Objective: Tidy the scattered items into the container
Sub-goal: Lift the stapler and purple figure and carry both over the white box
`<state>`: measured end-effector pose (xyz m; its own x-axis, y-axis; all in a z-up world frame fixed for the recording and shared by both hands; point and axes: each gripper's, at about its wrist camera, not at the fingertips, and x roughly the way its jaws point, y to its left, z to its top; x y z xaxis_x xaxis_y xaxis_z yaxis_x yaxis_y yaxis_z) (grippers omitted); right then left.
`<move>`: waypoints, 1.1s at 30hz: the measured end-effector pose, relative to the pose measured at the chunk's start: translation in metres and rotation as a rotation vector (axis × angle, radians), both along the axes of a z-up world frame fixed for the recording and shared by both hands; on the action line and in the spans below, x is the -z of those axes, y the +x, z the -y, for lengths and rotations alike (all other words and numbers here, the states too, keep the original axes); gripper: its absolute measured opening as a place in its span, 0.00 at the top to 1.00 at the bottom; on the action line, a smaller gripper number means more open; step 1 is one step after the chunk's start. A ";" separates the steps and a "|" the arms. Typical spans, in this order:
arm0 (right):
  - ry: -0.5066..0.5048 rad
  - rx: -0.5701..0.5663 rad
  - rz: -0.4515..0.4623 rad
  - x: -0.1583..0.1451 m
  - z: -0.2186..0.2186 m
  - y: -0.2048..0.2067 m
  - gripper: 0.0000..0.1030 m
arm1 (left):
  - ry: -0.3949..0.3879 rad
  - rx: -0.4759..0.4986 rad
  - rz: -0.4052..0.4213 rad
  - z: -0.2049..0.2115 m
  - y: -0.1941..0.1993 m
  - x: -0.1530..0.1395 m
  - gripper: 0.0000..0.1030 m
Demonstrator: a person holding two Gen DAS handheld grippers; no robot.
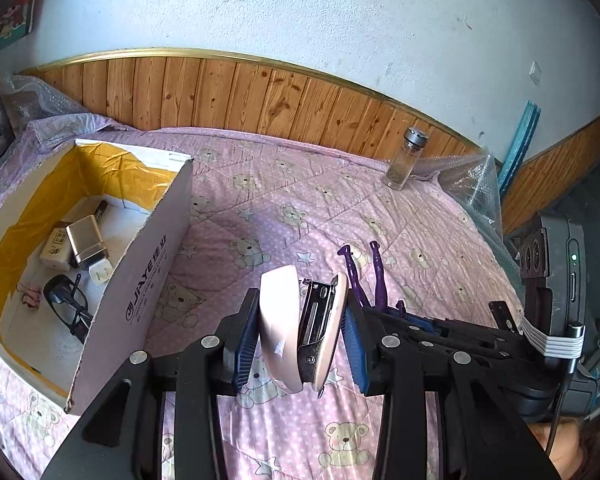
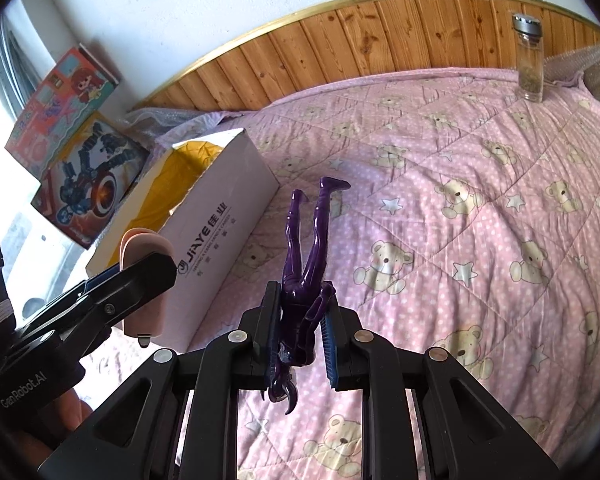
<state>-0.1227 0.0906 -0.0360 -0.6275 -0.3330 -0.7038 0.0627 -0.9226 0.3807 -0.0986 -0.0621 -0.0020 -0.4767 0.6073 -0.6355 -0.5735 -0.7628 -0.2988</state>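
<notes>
a pink stapler (image 1: 300, 328) hangs pinched between the blue pads of the left gripper (image 1: 302, 334), lifted clear of the pink bear-print quilt (image 1: 284, 200) and just beside the near wall of the white cardboard box (image 1: 140, 280). the right gripper (image 2: 300, 332) is clamped on a purple figure (image 2: 306, 272), held head-down with its legs pointing away over the quilt; in the left wrist view the same legs show just beyond the stapler.

the box sits open at the left, its inside lined with yellow tape, and already holds a metal charger (image 1: 88, 246), a small carton (image 1: 58, 246), a dark pen (image 1: 100, 210), a pink binder clip (image 1: 30, 298) and black glasses (image 1: 66, 304). that suggests the tidying is well along.

what is left, by the look of it: both held items are not yet over the opening and have to be carried across and let go inside. a capped glass jar (image 1: 406, 160) stands near the wooden panelling at the far edge of the quilt, well apart from the box; whether it counts among the scattered items cannot be told. no other loose item shows on the visible quilt. toy boxes (image 2: 76, 160) are stacked beyond the box, off the quilt.
</notes>
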 end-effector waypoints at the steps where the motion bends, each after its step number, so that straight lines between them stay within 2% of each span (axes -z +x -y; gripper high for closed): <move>1: 0.003 -0.005 -0.005 -0.003 0.004 0.002 0.81 | 0.007 -0.003 -0.003 0.004 0.002 -0.003 0.61; 10: 0.033 -0.061 -0.050 -0.028 0.042 0.017 0.81 | 0.057 -0.043 -0.037 0.043 0.016 -0.023 0.61; 19: 0.054 -0.117 -0.080 -0.046 0.082 0.029 0.81 | 0.103 -0.091 -0.035 0.088 0.022 -0.032 0.61; 33: 0.083 -0.207 -0.116 -0.072 0.138 0.007 0.81 | 0.135 -0.169 -0.045 0.143 -0.010 -0.056 0.61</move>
<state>-0.1155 -0.0476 0.0361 -0.6305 -0.4066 -0.6611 0.2923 -0.9135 0.2830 -0.1082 -0.2054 0.0538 -0.6048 0.5949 -0.5295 -0.4561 -0.8038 -0.3820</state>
